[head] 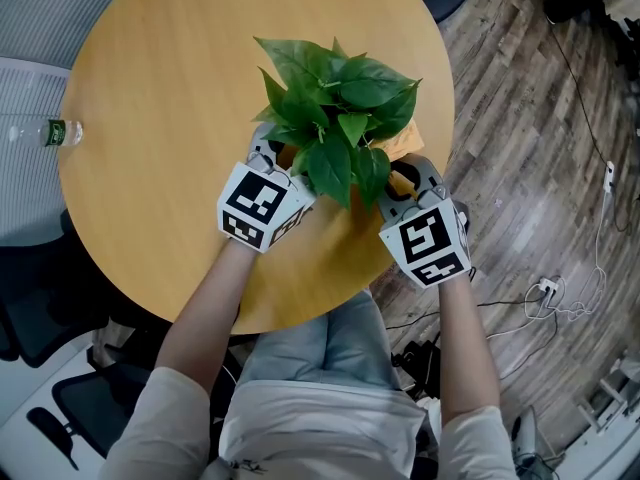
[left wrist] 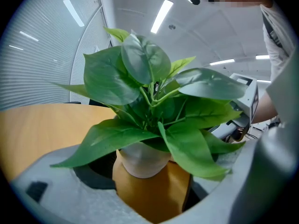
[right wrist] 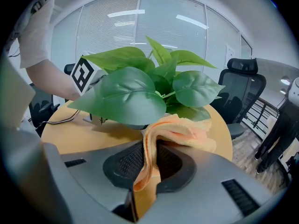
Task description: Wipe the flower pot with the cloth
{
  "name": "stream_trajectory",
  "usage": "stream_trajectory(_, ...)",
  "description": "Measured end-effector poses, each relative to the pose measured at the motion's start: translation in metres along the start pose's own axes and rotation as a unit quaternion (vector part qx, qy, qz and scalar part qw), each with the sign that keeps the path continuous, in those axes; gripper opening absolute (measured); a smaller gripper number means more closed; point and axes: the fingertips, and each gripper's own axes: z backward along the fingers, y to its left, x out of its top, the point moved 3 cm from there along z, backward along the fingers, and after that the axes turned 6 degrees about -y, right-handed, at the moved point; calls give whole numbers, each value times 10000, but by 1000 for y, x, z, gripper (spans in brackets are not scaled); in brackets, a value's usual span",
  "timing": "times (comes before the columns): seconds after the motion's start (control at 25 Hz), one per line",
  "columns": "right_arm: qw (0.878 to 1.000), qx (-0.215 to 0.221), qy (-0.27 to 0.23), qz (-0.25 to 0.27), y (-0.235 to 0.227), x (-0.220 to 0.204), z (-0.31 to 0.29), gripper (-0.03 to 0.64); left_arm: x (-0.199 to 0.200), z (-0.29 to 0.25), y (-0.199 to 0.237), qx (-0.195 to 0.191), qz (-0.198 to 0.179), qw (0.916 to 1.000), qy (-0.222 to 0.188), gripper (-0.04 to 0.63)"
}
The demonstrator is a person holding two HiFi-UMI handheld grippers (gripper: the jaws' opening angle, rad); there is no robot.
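Note:
A leafy green plant (head: 335,108) stands near the middle of a round wooden table (head: 170,88). In the left gripper view its small white flower pot (left wrist: 140,160) sits between the jaws of my left gripper (left wrist: 152,181), which hold it from the left; leaves hide the right-hand contact. From the head view that gripper (head: 275,151) reaches in under the leaves. My right gripper (right wrist: 145,171) is shut on a folded orange cloth (right wrist: 173,129), whose free end lies against the plant's base. The cloth (head: 405,143) shows just right of the leaves, ahead of the right gripper (head: 405,178).
A plastic water bottle (head: 50,131) lies at the table's left edge. The near table edge runs just behind both grippers. An office chair (right wrist: 243,85) stands beyond the table, and cables (head: 550,293) trail over the wooden floor on the right.

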Motion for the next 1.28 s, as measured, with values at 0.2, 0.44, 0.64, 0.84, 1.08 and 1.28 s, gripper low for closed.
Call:
stream_trajectory(0.2,10000,40,12,39,5,0,-1,51,-2,1,-1,236,68,9997,24,448)
stream_trajectory(0.44,10000,90,8,8,7,0,-3,51,-2,-2,-1,477,167,9987,61,446)
stream_trajectory(0.64,9999,88,-24,-47,6,0,-2,51,-1,-2,-2,520,151,9985,34,448)
stream_trajectory(0.84,9997,53,-82,-213,3,-3,1,51,-3,4,-5,66,-32,9999,78,449)
stream_trajectory(1.08,9997,53,-88,-238,2,-3,1,51,-8,17,2,-863,-361,9955,165,451)
stream_trajectory(1.28,9997,59,-86,-239,3,-3,1,51,-5,17,12,-1694,-453,9843,174,473)
